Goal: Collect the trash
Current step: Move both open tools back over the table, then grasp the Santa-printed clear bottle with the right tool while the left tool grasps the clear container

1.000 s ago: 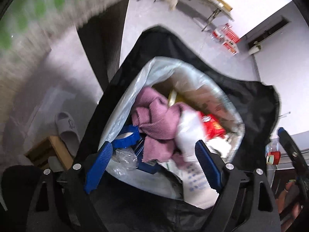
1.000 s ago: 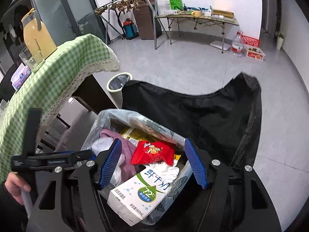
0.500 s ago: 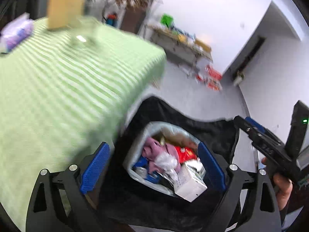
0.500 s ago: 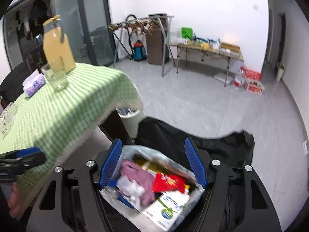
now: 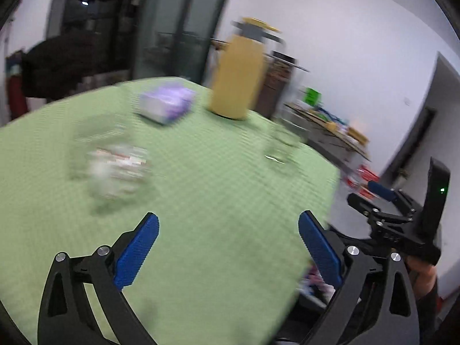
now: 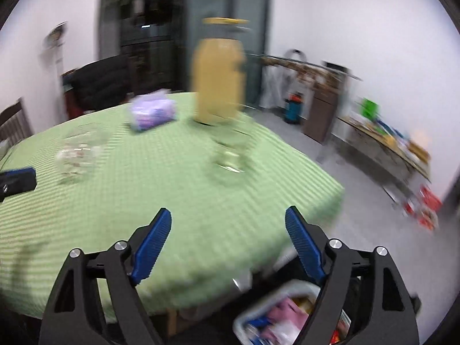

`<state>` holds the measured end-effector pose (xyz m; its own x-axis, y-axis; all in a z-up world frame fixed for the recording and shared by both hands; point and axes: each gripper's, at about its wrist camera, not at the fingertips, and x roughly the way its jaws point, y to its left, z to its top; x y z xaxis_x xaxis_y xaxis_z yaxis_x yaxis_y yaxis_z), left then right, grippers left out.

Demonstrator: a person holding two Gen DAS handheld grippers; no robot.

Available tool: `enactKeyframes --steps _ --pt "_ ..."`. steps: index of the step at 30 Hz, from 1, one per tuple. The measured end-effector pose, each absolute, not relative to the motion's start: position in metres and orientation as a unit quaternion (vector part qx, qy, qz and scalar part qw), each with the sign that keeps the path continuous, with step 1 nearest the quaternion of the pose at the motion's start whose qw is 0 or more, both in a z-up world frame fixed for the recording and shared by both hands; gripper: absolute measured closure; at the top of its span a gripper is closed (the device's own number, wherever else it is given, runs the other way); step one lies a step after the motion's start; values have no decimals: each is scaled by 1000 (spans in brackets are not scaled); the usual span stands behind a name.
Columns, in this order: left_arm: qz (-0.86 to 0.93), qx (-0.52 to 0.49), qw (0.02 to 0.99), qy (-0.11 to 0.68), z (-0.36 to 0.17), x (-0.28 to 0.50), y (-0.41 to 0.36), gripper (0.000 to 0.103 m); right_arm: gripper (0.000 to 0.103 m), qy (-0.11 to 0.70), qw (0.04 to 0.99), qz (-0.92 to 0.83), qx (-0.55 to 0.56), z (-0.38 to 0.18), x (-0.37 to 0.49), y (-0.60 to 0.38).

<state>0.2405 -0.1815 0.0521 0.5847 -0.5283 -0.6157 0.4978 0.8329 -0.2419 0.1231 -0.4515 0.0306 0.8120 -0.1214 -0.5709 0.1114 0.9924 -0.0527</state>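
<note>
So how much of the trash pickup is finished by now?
Done: the trash-filled white-lined bag beside the table already holds a pink cloth and wrappers. In hand: nothing; the left gripper and right gripper hang open over the green checked tablecloth. Left: seemingly the blurred clear wrapper there.

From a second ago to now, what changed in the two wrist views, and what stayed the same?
Both views swung up from the trash bag to the green-clothed table. The left gripper and right gripper have just been opening wider, with nothing between the fingers. Unchanged: the bag is full, and the yellow pitcher, purple tissue pack and glass stand on the table.
</note>
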Motion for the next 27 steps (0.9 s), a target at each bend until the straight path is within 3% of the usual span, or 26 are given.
enactKeyframes --steps 9,20,26,27 --pt "-141 -60 917 367 59 323 -44 8 18 349 918 125 -140 18 230 -328" --pt "-111 -64 901 413 28 396 14 8 18 342 831 277 -341 -25 326 -224" --pt "-121 -60 898 418 14 420 12 8 18 374 820 328 -285 -36 360 -221" --pt "-125 -58 897 420 11 423 9 8 23 381 818 333 -273 -39 361 -222"
